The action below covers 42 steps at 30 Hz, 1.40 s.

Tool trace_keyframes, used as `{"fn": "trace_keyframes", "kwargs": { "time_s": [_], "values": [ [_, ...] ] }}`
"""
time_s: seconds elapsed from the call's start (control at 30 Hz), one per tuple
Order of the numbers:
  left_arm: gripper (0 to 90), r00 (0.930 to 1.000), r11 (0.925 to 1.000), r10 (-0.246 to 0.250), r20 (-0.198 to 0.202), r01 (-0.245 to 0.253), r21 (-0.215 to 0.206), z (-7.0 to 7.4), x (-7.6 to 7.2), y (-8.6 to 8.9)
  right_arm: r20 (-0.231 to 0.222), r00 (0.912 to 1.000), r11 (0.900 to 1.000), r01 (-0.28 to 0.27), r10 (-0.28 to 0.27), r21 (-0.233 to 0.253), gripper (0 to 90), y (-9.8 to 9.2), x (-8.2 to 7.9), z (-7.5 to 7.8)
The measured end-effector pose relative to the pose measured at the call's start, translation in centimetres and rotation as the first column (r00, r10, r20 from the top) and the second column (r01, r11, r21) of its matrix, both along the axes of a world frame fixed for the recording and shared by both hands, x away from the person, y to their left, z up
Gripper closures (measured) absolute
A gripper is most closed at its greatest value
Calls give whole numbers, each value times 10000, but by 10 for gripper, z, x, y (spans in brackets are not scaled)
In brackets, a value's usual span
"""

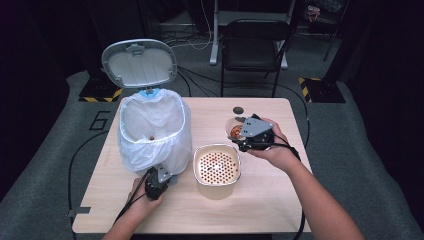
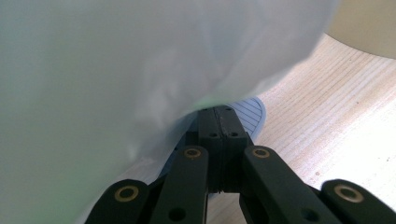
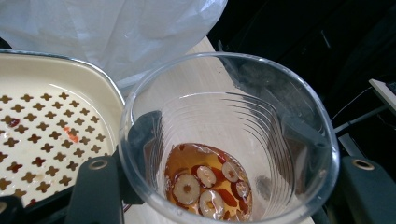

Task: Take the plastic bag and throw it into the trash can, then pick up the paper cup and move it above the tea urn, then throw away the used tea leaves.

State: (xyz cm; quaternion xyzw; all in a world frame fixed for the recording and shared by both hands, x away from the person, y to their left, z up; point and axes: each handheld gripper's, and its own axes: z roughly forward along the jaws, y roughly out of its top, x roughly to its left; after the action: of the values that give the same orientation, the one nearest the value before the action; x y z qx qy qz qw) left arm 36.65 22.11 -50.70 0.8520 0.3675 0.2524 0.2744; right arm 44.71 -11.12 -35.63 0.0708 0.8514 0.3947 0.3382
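R gripper [image 1: 243,134] clamping clear ribbed plastic cup [image 3: 229,140] w/ amber liquid + sliced red dates, jaws hugging cup walls, hovering just right of cream square strainer pot [image 1: 216,167].
L gripper [image 2: 218,122] jaws pressed together, resting on grey pedal [image 2: 250,112] under white-bagged bin [image 1: 154,127], lid standing open.

A wooden table [image 1: 260,195] bears a lined bin [image 1: 154,131], strainer pot [image 1: 216,170] and perhaps a cap [image 1: 238,110].
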Motion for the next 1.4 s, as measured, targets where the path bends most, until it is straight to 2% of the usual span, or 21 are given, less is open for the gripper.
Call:
{"fn": "trace_keyframes", "kwargs": {
  "time_s": [0.13,0.3,0.47,0.63,0.77,0.8,0.83,0.87,1.0,1.07,1.27,1.4],
  "values": [
    [900,10000,10000,-1,1,1,-3,0,0,0,85,9998,9999,-151,151,-15,358,4,1,0],
    [900,10000,10000,7,-7,-7,-13,0,0,0,466,9980,9990,-421,426,-119,360,10,-1,2],
    [900,10000,10000,14,-11,-14,-15,0,0,0,653,9958,9978,-633,644,-184,360,15,-4,3],
    [900,10000,10000,-5,-4,5,-6,0,0,0,787,9937,9962,-771,801,-411,360,19,-7,3],
    [900,10000,10000,15,-9,-15,-4,0,0,0,1185,9885,9936,-857,941,-740,360,22,-9,3],
    [900,10000,10000,15,-9,-15,-15,0,0,0,1131,9893,9931,-834,925,-825,360,23,-10,2],
    [900,10000,10000,19,-7,-19,-16,0,0,0,1346,9856,9915,-907,1028,-930,360,24,-10,1],
    [900,10000,10000,15,-13,-16,-16,0,0,0,1287,9860,9909,-937,1057,-963,360,24,-11,0],
    [900,10000,10000,-23,-17,23,8,0,0,0,1508,9817,9870,-977,1166,-1274,361,27,-13,-3],
    [900,10000,10000,-16,-7,16,1,0,0,0,1786,9751,9834,-1053,1313,-1477,361,28,-14,-3],
    [900,10000,10000,-9,2,9,21,0,0,0,2209,9626,9727,-1116,1567,-2034,361,33,-19,-9],
    [900,10000,10000,-12,-6,12,-20,0,0,0,2560,9500,9604,-1122,1789,-2550,361,36,-23,-12]
  ]
}}
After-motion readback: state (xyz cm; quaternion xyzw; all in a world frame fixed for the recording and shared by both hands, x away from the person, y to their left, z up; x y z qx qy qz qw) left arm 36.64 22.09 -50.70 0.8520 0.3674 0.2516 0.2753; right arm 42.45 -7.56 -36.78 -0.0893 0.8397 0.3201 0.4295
